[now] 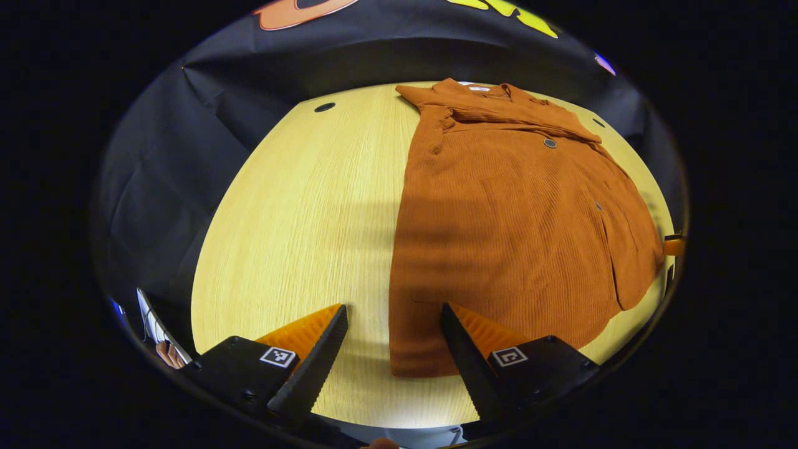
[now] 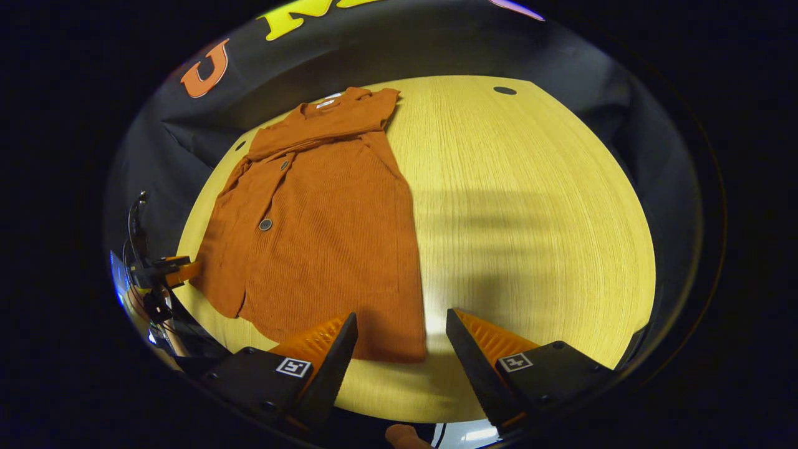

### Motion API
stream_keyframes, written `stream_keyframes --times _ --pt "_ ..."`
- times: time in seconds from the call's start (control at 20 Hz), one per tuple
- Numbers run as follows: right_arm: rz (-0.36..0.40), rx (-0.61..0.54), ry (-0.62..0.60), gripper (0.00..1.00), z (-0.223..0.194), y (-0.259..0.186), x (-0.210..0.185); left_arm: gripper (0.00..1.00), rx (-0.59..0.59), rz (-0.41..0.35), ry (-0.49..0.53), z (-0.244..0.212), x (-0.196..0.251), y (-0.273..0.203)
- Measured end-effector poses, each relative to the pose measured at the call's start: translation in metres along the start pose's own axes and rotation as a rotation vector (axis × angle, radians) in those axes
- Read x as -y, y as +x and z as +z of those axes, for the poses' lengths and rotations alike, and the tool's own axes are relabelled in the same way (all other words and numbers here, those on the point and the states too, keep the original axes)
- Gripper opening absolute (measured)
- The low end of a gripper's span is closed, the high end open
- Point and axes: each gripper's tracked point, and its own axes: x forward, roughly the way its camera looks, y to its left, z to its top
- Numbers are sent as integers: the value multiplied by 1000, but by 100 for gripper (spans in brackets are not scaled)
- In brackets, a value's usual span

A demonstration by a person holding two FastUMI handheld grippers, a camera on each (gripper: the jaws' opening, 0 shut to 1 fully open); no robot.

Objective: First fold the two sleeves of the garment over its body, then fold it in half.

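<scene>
A rust-orange ribbed garment lies flat on the light wooden table, collar at the far end and hem toward me. Fabric that looks like the sleeves lies folded across its upper body. In the left gripper view my left gripper stands open above the hem's left corner, holding nothing. In the right gripper view the garment lies left of centre. There my right gripper is open over the hem's right corner, with nothing between its fingers. The left gripper also shows at that view's left edge.
The table has small dark holes near its far corners. Black cloth walls stand behind and beside it. Bare wood stretches on both sides of the garment. The table's front edge runs just under both grippers.
</scene>
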Motion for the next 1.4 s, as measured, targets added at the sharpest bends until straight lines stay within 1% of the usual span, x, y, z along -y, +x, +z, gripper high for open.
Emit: stream_keyframes --times 0.15,0.3,0.35,0.4,0.45,0.55,0.65,0.7,0.8,0.85,0.9,0.95,1.0,1.05,1.15,1.2,1.25,1.3,1.35,1.4 --pt "13 -38 -6 93 -4 1 0 98 -58 -36 -8 -4 3 -3" --pt "19 -70 -5 93 -3 2 3 98 -131 -99 -48 -12 7 -6" --pt "22 -82 -1 93 -3 3 4 97 -162 -141 -73 -18 13 -9" --pt "30 -100 -4 93 -3 6 3 96 -167 -153 -84 -19 13 -15" --pt "35 -117 -9 93 -3 7 4 99 -181 -168 -84 -20 15 -13" --pt "57 -145 -12 92 -1 7 5 98 -216 -197 -48 -23 16 -14" --pt "111 -194 24 93 0 8 -1 100 -272 -249 2 -26 18 -18" --pt "133 -211 38 93 2 8 -2 96 -297 -289 7 -26 21 -20" --pt "179 -240 84 90 8 9 -3 89 -351 -370 -22 -26 34 -27" --pt "209 -255 118 87 10 11 -6 82 -374 -385 -6 -25 37 -30" --pt "236 -273 154 84 12 12 -9 80 -394 -397 23 -26 38 -33" --pt "261 -290 187 84 11 17 -13 78 -407 -411 40 -26 41 -36" --pt "295 -306 224 79 13 15 -17 78 -425 -442 37 -27 46 -41" --pt "323 -324 253 78 11 16 -22 76 -454 -478 25 -30 53 -47" --pt "367 -352 262 79 8 17 -28 69 -498 -535 7 -33 62 -59" --pt "382 -361 260 74 6 19 -29 68 -510 -558 -6 -33 66 -64" --pt "394 -374 255 68 3 21 -30 63 -513 -576 -24 -31 68 -68" --pt "404 -389 255 55 2 23 -29 59 -513 -595 -46 -30 69 -71" --pt "426 -406 265 43 0 24 -30 51 -509 -615 -82 -28 68 -73" --pt "437 -422 278 41 0 23 -29 45 -506 -640 -126 -26 60 -80"
